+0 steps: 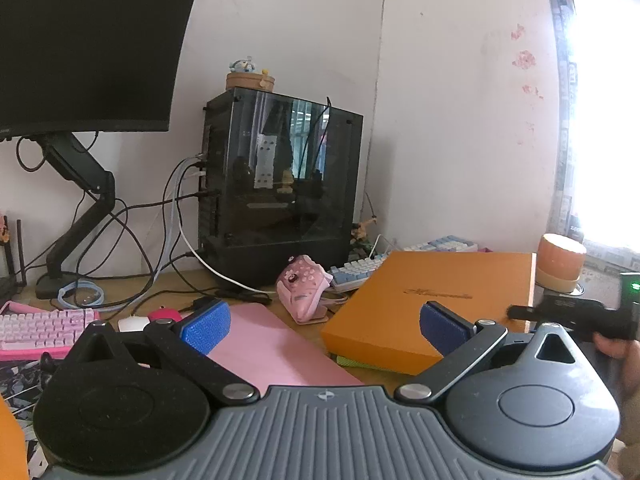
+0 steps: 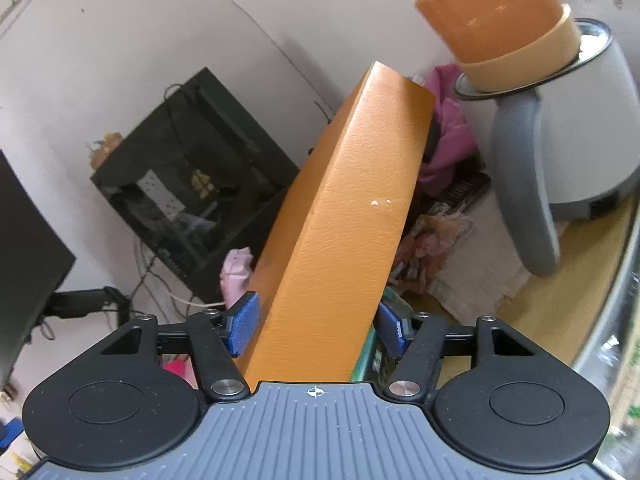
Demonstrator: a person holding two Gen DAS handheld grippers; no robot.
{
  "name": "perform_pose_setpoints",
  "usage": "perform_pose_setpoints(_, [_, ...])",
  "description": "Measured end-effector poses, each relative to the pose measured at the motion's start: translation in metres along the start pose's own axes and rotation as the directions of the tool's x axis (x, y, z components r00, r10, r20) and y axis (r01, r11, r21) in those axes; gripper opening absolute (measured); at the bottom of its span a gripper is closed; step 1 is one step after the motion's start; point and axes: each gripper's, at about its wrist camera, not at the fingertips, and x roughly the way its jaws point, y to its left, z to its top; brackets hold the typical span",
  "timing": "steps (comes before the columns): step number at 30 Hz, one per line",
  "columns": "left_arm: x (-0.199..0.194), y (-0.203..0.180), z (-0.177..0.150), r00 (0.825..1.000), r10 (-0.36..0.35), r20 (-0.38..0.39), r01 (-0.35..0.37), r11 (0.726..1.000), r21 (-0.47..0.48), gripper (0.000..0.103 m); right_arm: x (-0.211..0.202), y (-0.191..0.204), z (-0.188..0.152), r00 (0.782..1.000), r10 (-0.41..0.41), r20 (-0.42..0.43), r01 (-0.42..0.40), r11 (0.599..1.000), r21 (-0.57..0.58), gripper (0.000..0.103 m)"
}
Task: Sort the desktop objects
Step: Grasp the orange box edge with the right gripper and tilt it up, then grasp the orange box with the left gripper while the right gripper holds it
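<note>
A flat orange box lies on the desk, resting partly on a keyboard and a green item. In the right wrist view the orange box fills the gap between my right gripper's blue pads, which stand on either side of its edge; contact is unclear. The right gripper also shows at the box's right edge in the left wrist view. My left gripper is open and empty, hovering above a pink board to the left of the box.
A black PC case stands at the back. A pink controller, a blue-white keyboard, a pink keyboard and a monitor arm are around. An orange cup sits on a white appliance.
</note>
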Motion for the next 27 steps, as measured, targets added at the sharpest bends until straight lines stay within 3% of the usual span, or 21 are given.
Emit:
perform_pose_setpoints(8, [0.024,-0.013,0.006,0.999,-0.037,-0.022,0.037,0.999,0.0,0.103,-0.042,-0.028,-0.017,0.999,0.038,0.004,-0.038,0.997,0.071,0.065])
perform_pose_setpoints(13, [0.061,-0.023,0.011,0.996,-0.062,-0.057,0.063,0.998,0.008,0.103,-0.046,-0.045,-0.026,0.997,0.08,0.01,-0.081,0.99,0.114,0.065])
perform_pose_setpoints(19, [0.128,-0.03,0.015,0.989,-0.063,-0.137,0.071,0.996,0.051,0.103,-0.045,-0.05,-0.026,0.994,0.111,0.001,-0.11,0.988,0.104,0.064])
perform_pose_setpoints(27, [0.216,-0.015,0.011,0.958,-0.124,-0.259,0.126,0.992,-0.007,0.103,-0.049,-0.06,-0.031,0.991,0.135,-0.018,-0.132,0.985,0.11,0.064])
